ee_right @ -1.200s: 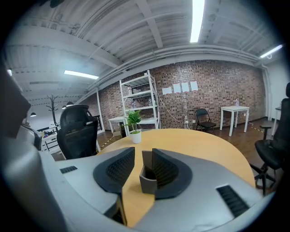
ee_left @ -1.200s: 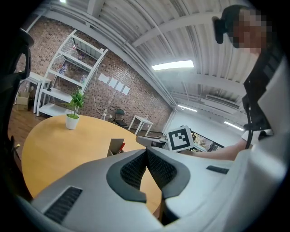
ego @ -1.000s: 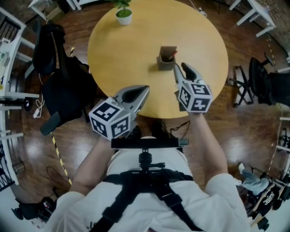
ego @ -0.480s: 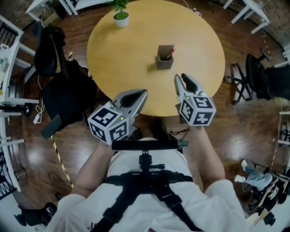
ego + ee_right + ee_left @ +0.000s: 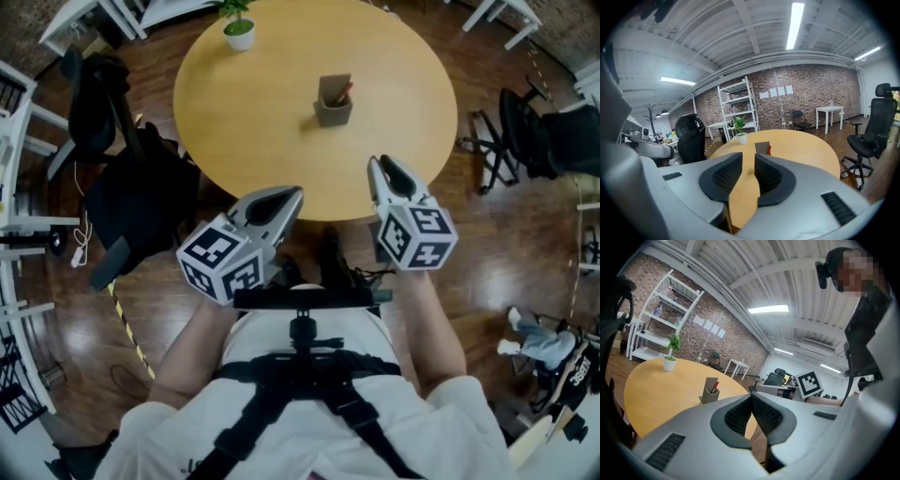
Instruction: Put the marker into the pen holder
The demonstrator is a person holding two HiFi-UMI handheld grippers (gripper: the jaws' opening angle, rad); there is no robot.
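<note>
Marker (image 5: 344,93) sits in pen holder (image 5: 330,112) at twelve o'clock; task looks done. Retreating empty, right gripper (image 5: 379,162) has just narrowed its parted jaws; left gripper (image 5: 299,191) is closed.

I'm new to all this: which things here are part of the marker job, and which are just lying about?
Part of the job: pen holder, red marker already standing in it, round table under them.
Just lying about: potted plant, black office chair, white shelf unit.
</note>
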